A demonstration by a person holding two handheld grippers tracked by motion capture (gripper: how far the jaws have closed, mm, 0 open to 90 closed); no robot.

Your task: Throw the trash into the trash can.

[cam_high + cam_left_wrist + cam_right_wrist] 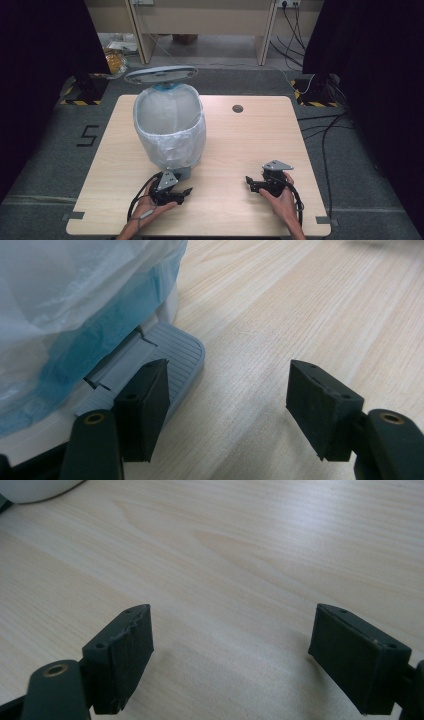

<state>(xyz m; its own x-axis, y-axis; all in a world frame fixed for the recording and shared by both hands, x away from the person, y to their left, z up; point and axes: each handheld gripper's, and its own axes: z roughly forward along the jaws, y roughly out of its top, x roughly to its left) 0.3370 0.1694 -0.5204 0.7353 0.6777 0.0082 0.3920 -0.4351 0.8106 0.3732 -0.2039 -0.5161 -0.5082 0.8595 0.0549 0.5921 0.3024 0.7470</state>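
pedal [165, 357] under left gripper [227, 405] jaws' one side

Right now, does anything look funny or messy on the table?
Nothing is spilled or broken. The odd bit: a pedal bin stands on the table, its lid tipped up, and the left gripper has one jaw over the foot pedal.

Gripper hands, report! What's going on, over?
Left gripper open, one jaw on bin pedal. Lid up. Right gripper open, over table. Nothing blocking.
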